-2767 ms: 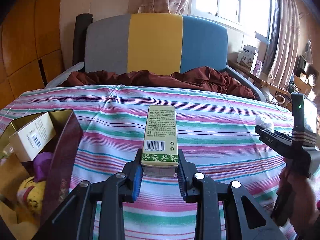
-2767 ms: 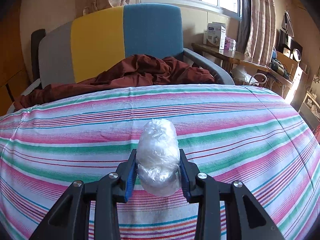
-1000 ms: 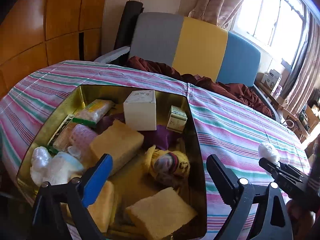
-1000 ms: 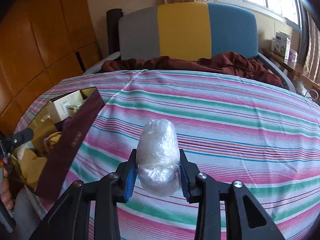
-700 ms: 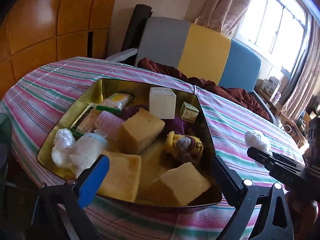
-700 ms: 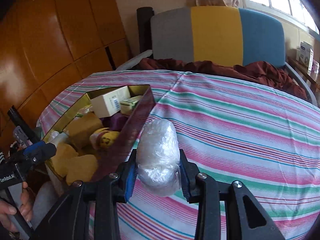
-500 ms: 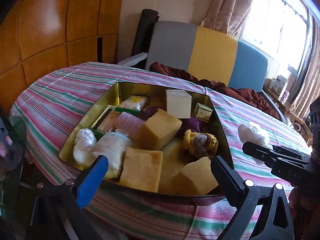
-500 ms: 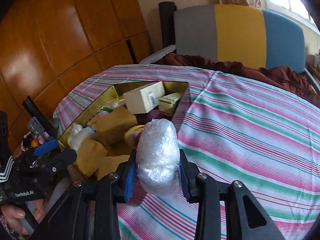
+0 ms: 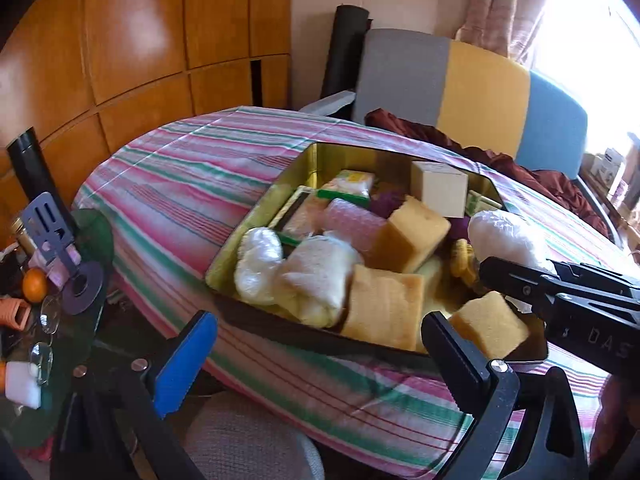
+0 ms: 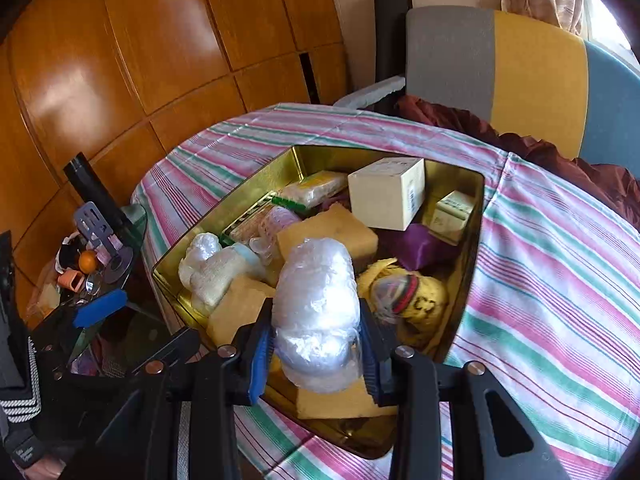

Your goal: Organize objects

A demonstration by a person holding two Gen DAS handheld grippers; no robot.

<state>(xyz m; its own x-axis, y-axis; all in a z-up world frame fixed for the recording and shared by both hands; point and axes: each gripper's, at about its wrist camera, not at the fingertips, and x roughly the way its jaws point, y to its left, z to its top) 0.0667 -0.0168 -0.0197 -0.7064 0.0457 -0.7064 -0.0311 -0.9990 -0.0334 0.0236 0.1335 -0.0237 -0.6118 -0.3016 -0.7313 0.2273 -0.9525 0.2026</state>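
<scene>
The right gripper [image 10: 316, 354] is clamped on a plastic-wrapped bundle [image 10: 316, 304], held above the near half of the gold tin [image 10: 478, 240]. The bundle looks light, soft and crinkly; its film is probably slippery, so the pads belong at mid-girth, as now. The left gripper [image 9: 316, 354] stands fully spread and empty, at 7 o'clock from the tin. Free space among the sponges [image 10: 332, 240] is scarce; the yellow doll [image 10: 412, 296] lies at 3 o'clock from the bundle.
</scene>
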